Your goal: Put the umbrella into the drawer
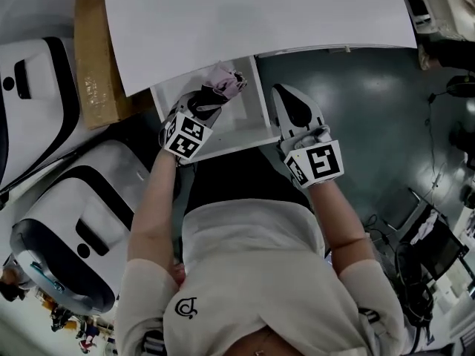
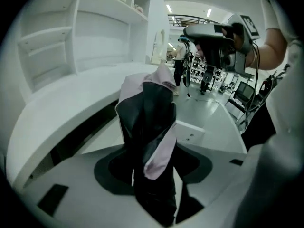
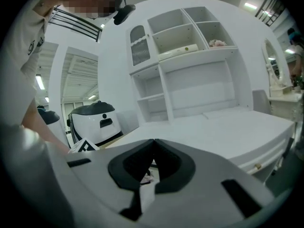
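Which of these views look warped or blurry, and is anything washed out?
Head view: sharp, evenly lit, desk washed out white. Left gripper view: heavy fisheye, dark corners, umbrella soft up close. Right gripper view: fisheye bends the shelves; near jaws blurred.

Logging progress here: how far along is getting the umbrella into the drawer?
Done: the drawer is open, and the umbrella is picked up. In hand: the left gripper clamps the folded umbrella over the drawer. Left: set it inside and let go. The right gripper, shut and empty, is beside the drawer.
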### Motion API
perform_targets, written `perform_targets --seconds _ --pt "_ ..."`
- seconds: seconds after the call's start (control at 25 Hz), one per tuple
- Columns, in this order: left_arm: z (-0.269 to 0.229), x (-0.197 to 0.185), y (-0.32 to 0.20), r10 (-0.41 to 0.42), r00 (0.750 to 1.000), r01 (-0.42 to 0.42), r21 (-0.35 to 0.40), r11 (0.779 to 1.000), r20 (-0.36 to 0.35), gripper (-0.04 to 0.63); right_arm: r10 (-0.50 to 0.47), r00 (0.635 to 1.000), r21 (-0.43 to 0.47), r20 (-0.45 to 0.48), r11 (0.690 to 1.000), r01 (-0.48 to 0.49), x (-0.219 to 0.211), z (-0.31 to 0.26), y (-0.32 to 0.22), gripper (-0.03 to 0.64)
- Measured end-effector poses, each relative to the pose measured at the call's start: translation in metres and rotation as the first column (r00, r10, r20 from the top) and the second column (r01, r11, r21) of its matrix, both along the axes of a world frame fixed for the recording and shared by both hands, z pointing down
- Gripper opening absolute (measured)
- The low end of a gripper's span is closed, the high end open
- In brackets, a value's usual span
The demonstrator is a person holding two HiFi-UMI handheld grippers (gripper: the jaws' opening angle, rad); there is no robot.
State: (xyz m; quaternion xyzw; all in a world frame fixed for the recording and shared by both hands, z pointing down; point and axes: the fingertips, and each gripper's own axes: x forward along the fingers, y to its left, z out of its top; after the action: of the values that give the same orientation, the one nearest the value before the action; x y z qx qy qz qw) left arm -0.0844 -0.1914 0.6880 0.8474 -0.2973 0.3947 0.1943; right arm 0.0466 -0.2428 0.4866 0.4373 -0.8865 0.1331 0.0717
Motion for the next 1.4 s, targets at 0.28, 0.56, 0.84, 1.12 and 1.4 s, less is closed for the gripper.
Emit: perform_targets --seconds 0.28,0.56,0.84,1.12,1.4 --pt "0.062 0.006 0.003 0.115 0.993 -0.108 -0.138 0.985 0.04 0.242 0.04 0.999 -0.05 -0.022 0.998 -0.041 -0.002 0.028 -0.001 0.006" --pt "0.109 0.011 0.015 0.153 0.986 -0.13 -0.273 0.953 0.064 0.244 0.073 0.997 -0.119 -0.02 0.99 -0.075 0.001 0.049 0.009 0.006" --pt "0.132 0.013 0.026 0.192 0.975 -0.146 -0.33 0.933 0.11 0.247 0.095 0.995 -0.158 -0.013 0.983 -0.096 0.008 0.061 0.016 0.006" --pt "0.141 0.014 0.032 0.214 0.962 -0.144 -0.348 0.927 0.172 0.264 0.129 0.992 -0.184 0.011 0.975 -0.124 0.022 0.061 0.012 0.006" --pt "0.128 0.019 0.029 0.111 0.979 -0.05 -0.33 0.943 0.169 0.413 0.113 0.993 -0.19 0.03 0.976 -0.105 0.02 0.049 0.018 0.006"
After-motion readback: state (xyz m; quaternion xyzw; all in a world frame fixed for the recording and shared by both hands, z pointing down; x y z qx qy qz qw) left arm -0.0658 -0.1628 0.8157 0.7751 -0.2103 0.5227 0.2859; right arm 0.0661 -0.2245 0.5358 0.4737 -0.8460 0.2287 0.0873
